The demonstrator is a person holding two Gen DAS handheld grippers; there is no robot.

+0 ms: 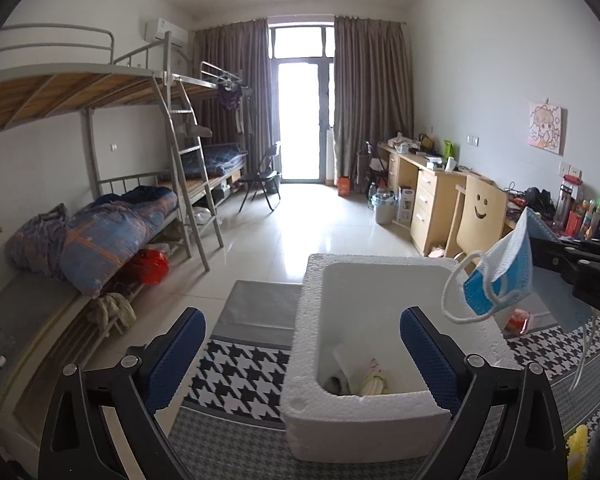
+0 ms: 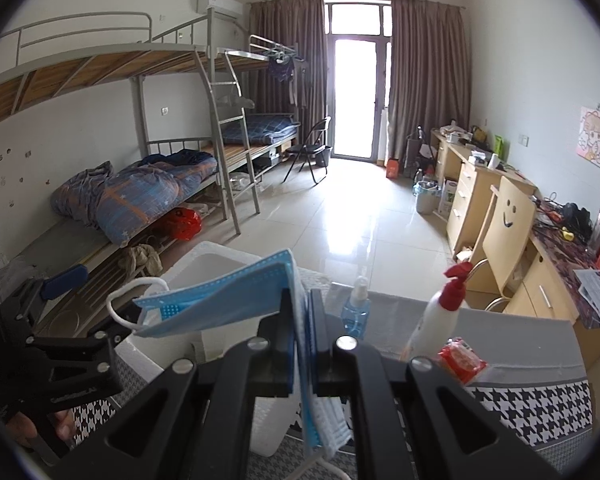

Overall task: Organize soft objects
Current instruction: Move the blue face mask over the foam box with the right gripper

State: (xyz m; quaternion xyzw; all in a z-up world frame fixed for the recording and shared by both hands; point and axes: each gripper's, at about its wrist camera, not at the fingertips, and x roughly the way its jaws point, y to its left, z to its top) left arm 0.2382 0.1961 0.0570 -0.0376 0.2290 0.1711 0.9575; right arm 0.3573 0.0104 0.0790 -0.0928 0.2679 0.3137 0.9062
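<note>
My right gripper (image 2: 302,320) is shut on a small bundle of blue face masks (image 2: 224,300), whose white ear loops dangle to the left and below. In the left wrist view the same masks (image 1: 500,276) hang from the right gripper (image 1: 540,254) above the right rim of a white foam box (image 1: 300,400). Inside the box lie a white roll and a pale cloth item (image 1: 374,378). My left gripper (image 1: 302,360) stands open at the box's near left corner, with nothing between its blue pads (image 1: 176,356). One left pad (image 2: 66,276) shows in the right wrist view.
The box sits on a houndstooth cloth (image 1: 236,376) over a grey mat. Behind it stand a blue spray bottle (image 2: 356,308), a white pump bottle with a red top (image 2: 440,312) and a red packet (image 2: 460,360). Bunk beds line the left, desks and a chair the right.
</note>
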